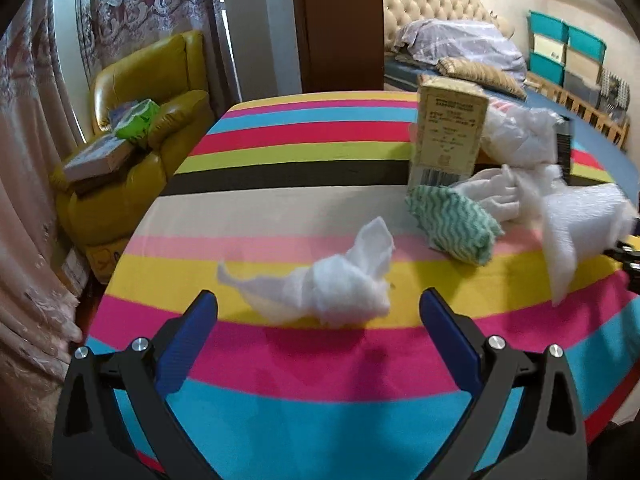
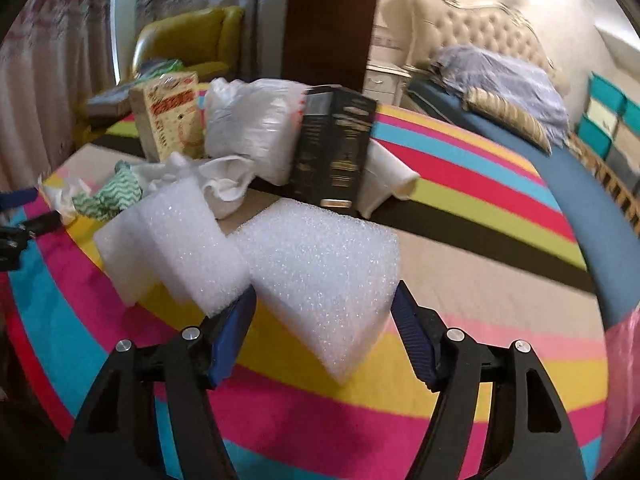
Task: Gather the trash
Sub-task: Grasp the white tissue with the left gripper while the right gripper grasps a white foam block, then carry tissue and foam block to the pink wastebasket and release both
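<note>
The white foam [image 2: 320, 276] sits pinched between the right gripper [image 2: 324, 312] fingers above the striped worktop [image 2: 480, 292]; it looks light and squashy, best held across its flat sides. The left gripper [image 1: 318, 312] gapes empty around a crumpled tissue [image 1: 340, 284], soft and weightless.

Crumpled tissue [image 1: 320, 284] nearest on the table [image 1: 280, 184], cloth [image 1: 452, 220] behind-right, carton [image 1: 448, 132] beyond.

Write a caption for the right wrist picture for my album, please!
Right gripper holding white foam sheet above the striped tablecloth.
</note>
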Demonstrator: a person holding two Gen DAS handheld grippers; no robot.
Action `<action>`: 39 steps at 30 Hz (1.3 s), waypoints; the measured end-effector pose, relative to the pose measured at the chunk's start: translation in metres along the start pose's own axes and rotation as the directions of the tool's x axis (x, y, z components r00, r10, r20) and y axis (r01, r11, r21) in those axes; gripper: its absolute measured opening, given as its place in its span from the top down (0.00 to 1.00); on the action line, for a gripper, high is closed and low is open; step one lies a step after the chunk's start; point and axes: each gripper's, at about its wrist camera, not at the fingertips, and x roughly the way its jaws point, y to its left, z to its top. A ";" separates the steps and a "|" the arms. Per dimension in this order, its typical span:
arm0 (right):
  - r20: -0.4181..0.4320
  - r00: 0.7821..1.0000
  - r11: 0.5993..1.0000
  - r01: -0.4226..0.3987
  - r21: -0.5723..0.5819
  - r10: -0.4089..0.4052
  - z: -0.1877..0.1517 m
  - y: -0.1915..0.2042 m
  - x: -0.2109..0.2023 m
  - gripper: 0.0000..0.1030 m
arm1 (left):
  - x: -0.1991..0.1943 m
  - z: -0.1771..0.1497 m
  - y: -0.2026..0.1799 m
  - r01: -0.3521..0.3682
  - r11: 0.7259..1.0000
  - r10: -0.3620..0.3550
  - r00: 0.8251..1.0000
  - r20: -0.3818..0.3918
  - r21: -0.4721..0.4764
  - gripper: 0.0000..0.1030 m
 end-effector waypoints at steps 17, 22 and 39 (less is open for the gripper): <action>0.091 0.993 0.991 0.068 0.114 -0.079 -0.020 -0.028 -0.031 0.35 | 0.000 -0.009 -0.029 0.125 0.992 -0.125 0.992 0.021 0.008 0.67; 0.101 0.992 0.989 0.067 0.133 -0.080 -0.025 -0.031 -0.038 0.35 | -0.012 -0.011 -0.045 0.163 0.986 -0.164 0.985 0.048 0.032 0.67; 0.139 0.983 0.967 0.082 0.243 -0.118 -0.055 -0.076 -0.068 0.35 | -0.058 -0.004 -0.123 0.284 0.941 -0.312 0.939 0.144 0.187 0.67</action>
